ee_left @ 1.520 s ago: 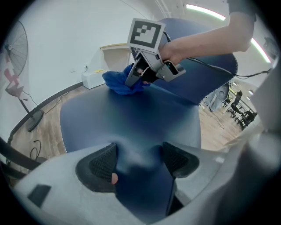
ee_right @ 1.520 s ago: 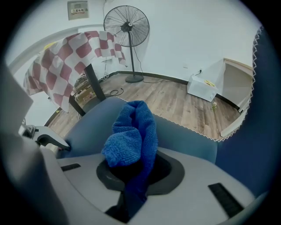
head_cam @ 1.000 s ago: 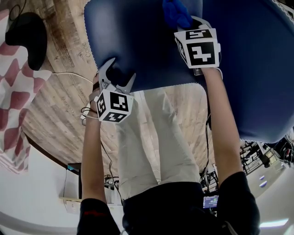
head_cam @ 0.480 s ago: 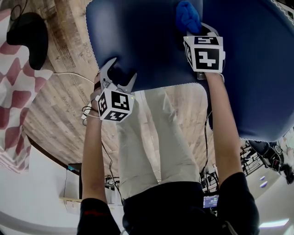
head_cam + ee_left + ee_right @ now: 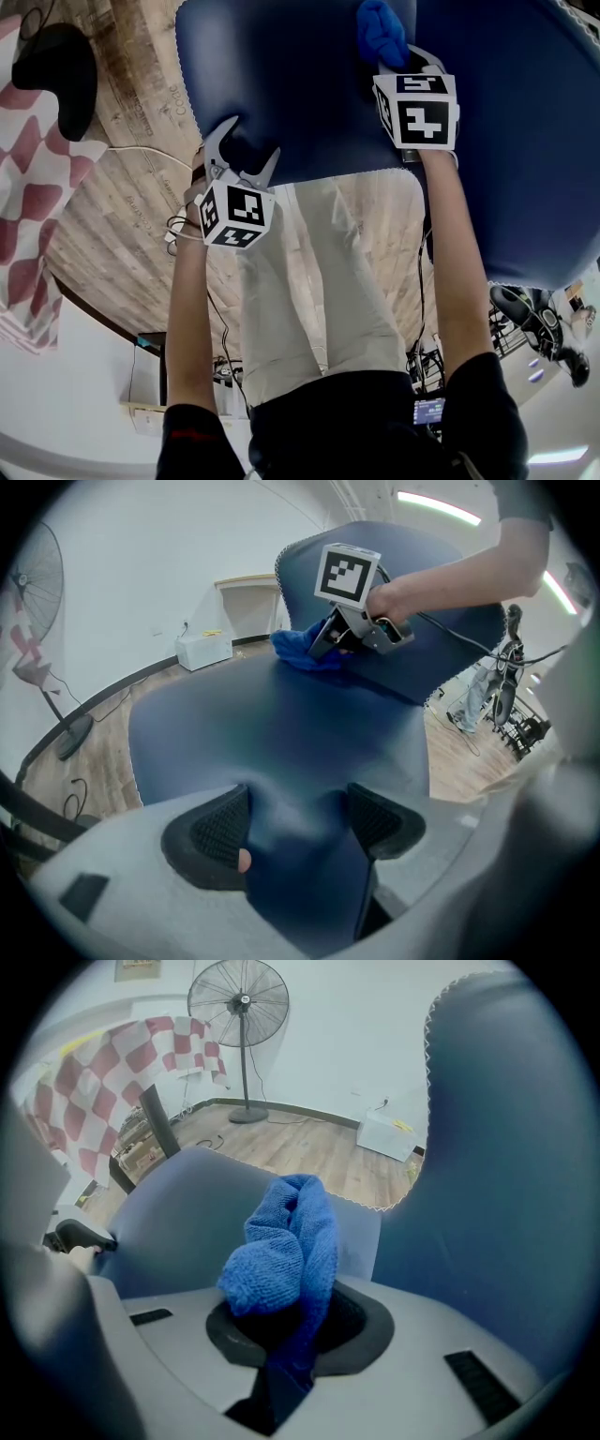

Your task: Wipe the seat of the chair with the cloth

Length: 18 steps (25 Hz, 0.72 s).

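Observation:
The dark blue chair seat [image 5: 291, 94] fills the top of the head view. My left gripper [image 5: 246, 145] is at the seat's front left corner, and the seat edge [image 5: 298, 822] is pinched between its pads. My right gripper [image 5: 389, 58] is shut on a bunched bright blue cloth [image 5: 380, 33], pressed on the seat's rear part beside the backrest [image 5: 525, 141]. In the right gripper view the cloth [image 5: 281, 1251] bulges up out of the jaws and hides the pads. The left gripper view shows that cloth [image 5: 300, 649] at the far end of the seat.
The person's legs [image 5: 309, 281] stand right at the seat's front edge. A black fan base [image 5: 56, 75] and a red and white checked sheet [image 5: 37, 187] are on the wooden floor at left. A standing fan [image 5: 239, 1002] and a white box [image 5: 389, 1133] are by the wall.
My right gripper slid the cloth to the right along the back of the seat, then almost stopped. The left gripper kept its place on the seat edge.

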Motion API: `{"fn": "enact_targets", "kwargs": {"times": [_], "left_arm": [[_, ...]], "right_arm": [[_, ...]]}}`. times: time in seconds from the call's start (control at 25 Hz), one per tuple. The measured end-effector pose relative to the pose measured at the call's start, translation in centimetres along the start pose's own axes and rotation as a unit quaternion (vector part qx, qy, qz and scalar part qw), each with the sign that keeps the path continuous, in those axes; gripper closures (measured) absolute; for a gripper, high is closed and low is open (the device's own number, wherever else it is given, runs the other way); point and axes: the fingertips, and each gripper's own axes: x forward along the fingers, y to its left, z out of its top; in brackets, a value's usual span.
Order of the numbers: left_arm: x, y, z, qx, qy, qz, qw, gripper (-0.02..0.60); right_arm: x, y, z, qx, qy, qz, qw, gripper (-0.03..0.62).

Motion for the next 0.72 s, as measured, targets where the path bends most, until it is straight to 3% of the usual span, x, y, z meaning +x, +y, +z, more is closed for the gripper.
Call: {"fn": "enact_targets", "kwargs": {"times": [0.72], "left_arm": [[-0.1, -0.2, 0.0, 0.002, -0.005, 0.000, 1.0000, 0.249]], "right_arm": [[-0.1, 4.9, 1.7, -0.013, -0.026, 0.056, 0.998, 0.545]]}}
